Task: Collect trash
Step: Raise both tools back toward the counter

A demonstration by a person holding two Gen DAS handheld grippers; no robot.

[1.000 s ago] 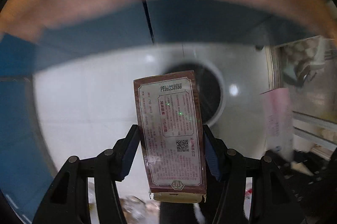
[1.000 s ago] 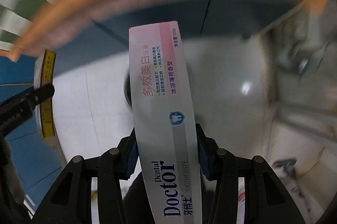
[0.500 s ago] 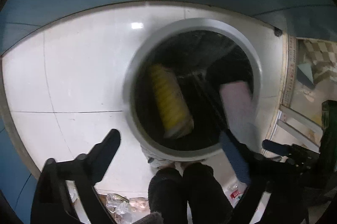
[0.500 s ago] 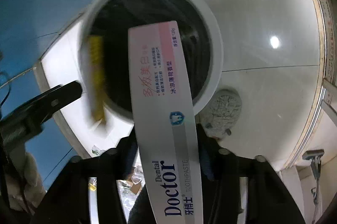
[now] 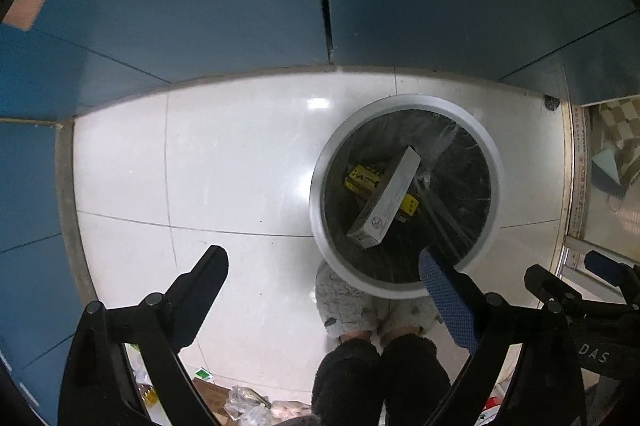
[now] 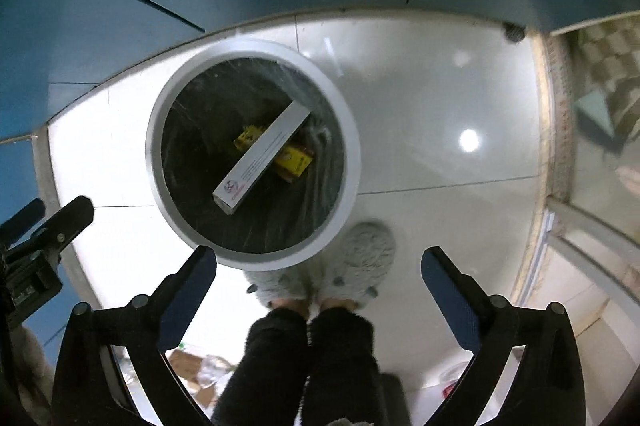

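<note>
A round white-rimmed trash bin (image 5: 320, 162) with a dark liner stands on the pale tiled floor; it also shows in the right wrist view (image 6: 154, 130). Inside lie a long white toothpaste box (image 5: 386, 200) (image 6: 260, 160) across a yellow box (image 5: 362, 178) (image 6: 294, 156). My left gripper (image 5: 324, 266) is open and empty above the floor, just left of the bin. My right gripper (image 6: 318, 262) is open and empty above the bin's near rim. Each gripper shows at the edge of the other's view.
Blue wall panels (image 5: 200, 6) curve round the floor. The person's grey fluffy slippers (image 6: 352, 266) and dark trouser legs stand just in front of the bin. Loose wrappers and cardboard (image 5: 240, 402) lie on the floor near the feet. A doorway threshold (image 6: 556, 130) lies at right.
Both grippers have opened and let go. The yellow-sided box fell into the bin first, then the toothpaste box, which now lies across it. Both views have tilted down over the bin.
</note>
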